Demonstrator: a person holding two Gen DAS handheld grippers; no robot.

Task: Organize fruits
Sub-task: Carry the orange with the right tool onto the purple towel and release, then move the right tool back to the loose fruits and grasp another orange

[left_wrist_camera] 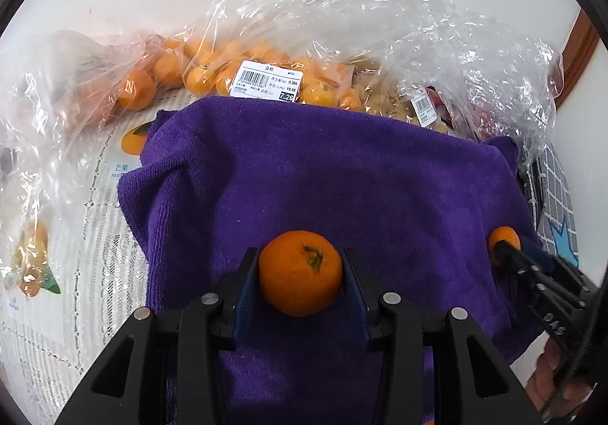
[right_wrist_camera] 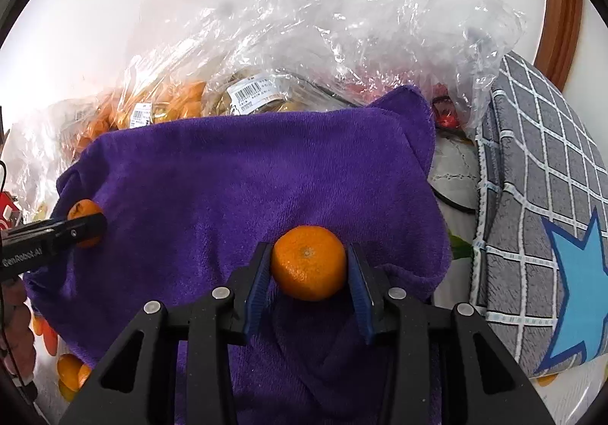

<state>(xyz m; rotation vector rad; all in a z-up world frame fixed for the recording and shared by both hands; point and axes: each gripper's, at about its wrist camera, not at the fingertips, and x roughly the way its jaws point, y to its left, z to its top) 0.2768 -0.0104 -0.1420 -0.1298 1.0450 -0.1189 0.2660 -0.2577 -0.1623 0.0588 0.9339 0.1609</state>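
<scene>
Mandarins fill clear plastic bags at the far edge of a purple towel spread over a lace-covered tabletop, with a grey checked cushion to its right. On the towel, the left claw is clenched on one mandarin, stem up. The right claw grasps a second mandarin between its blue pads, also low over the towel.
</scene>
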